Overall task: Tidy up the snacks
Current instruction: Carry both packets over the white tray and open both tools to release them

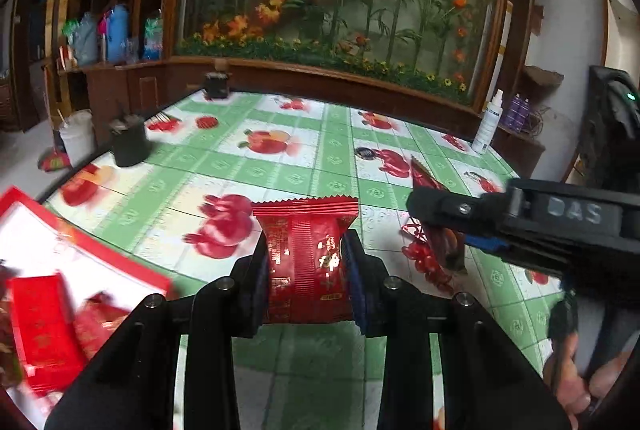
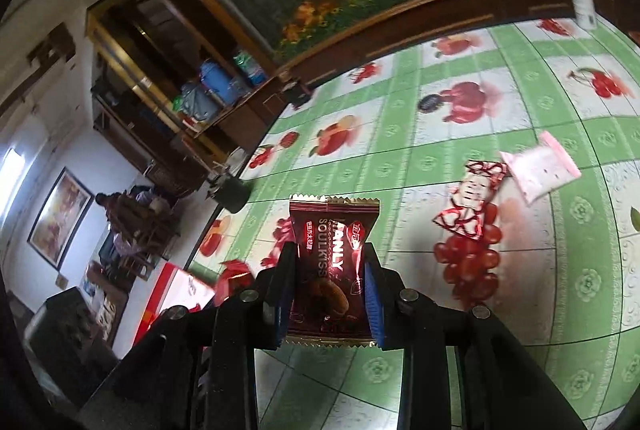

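My left gripper [image 1: 306, 260] is shut on a bright red snack packet [image 1: 306, 254], held above the fruit-print tablecloth [image 1: 280, 166]. A red-rimmed box [image 1: 92, 242] with red packets inside lies at the left of that view. From the right comes my right gripper [image 1: 440, 226], with a dark packet [image 1: 426, 182] in it. In the right wrist view, the right gripper [image 2: 332, 270] is shut on a maroon chocolate packet [image 2: 334, 242]. A red-and-white wrapped candy [image 2: 468, 206] and a pink-white packet [image 2: 538, 168] lie on the cloth to its right. The red box [image 2: 176, 290] shows at lower left.
A black cup [image 1: 130, 146] stands near the table's left edge, and a black holder [image 1: 216, 84] at the far edge. A white spray bottle [image 1: 488, 126] stands at far right, a small dark disc [image 1: 364, 152] mid-table. A hand [image 1: 576, 390] grips the right tool.
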